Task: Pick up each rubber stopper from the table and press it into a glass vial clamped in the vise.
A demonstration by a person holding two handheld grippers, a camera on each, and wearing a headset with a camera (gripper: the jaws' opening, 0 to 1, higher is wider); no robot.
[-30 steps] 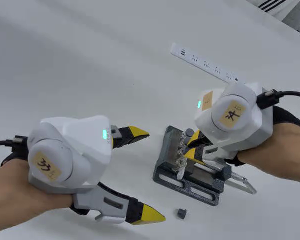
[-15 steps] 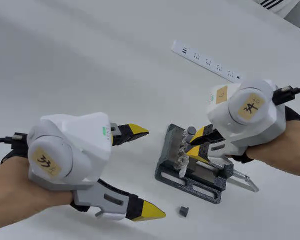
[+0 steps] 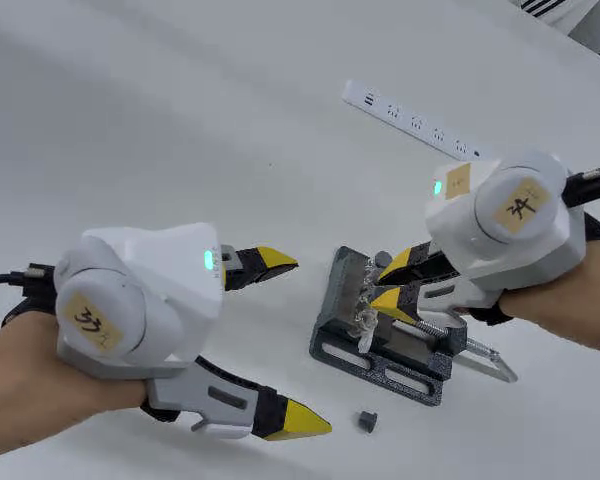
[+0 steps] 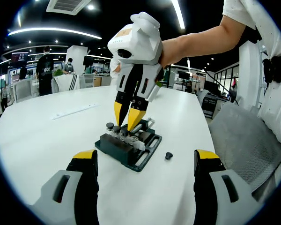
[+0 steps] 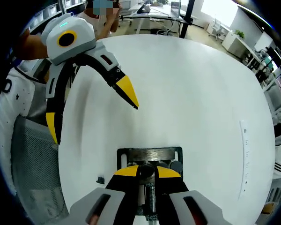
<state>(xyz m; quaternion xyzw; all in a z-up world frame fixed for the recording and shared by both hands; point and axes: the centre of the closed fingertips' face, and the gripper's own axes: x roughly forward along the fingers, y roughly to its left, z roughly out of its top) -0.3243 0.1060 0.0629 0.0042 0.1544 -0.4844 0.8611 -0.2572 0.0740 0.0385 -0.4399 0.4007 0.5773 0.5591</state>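
Observation:
A dark vise point(image 3: 352, 348) stands on the white table and clamps a row of small glass vials point(image 3: 365, 318); some carry grey stoppers point(image 4: 109, 125). My right gripper point(image 3: 390, 285) points down at the vials, its yellow tips close together on a dark round rubber stopper point(image 5: 146, 172) over the vise point(image 5: 150, 153). From the left gripper view, the right gripper point(image 4: 127, 115) hangs right above the vise point(image 4: 129, 147). My left gripper point(image 3: 295, 343) is wide open with nothing in it, left of the vise. One loose stopper point(image 3: 366, 421) lies just in front of the vise.
A white power strip point(image 3: 410, 122) lies at the back of the table, beyond the vise. The vise's screw handle point(image 3: 485, 360) sticks out to the right. A mesh chair point(image 4: 253, 150) stands beside the table, and people stand in the room behind.
The body of my right gripper has swung right and a little up, while its tips stay over the vials. My left gripper has held still.

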